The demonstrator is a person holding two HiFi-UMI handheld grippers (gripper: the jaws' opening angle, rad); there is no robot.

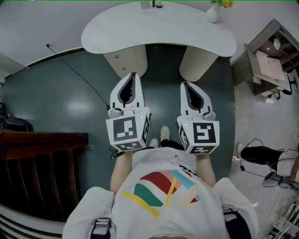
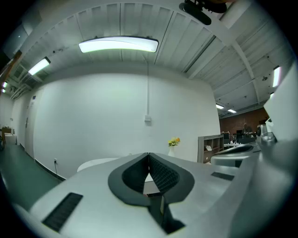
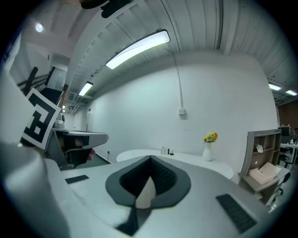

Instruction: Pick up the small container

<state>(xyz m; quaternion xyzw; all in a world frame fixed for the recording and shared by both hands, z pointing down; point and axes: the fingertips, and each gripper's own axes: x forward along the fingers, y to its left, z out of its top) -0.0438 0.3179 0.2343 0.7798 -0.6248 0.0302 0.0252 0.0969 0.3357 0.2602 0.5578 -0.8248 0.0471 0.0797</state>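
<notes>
Small containers (image 1: 152, 4) stand in a little group at the far edge of a white curved table (image 1: 140, 32); in the right gripper view they show as tiny bottles (image 3: 166, 151) on the table (image 3: 195, 160). Both grippers are held side by side in front of the table, well short of it. My left gripper (image 1: 133, 74) is shut with nothing in it; in its own view the tips (image 2: 148, 154) meet. My right gripper (image 1: 184, 84) is likewise shut and empty, its jaws (image 3: 151, 158) closed together.
A white vase with yellow flowers (image 1: 212, 11) stands on the table's right end. Two wide table legs (image 1: 126, 58) (image 1: 196, 63) rise from the green floor. A shelf unit (image 1: 268, 56) is at right, a dark wooden piece of furniture (image 1: 42, 158) at left, and a cable (image 1: 74, 70) lies on the floor.
</notes>
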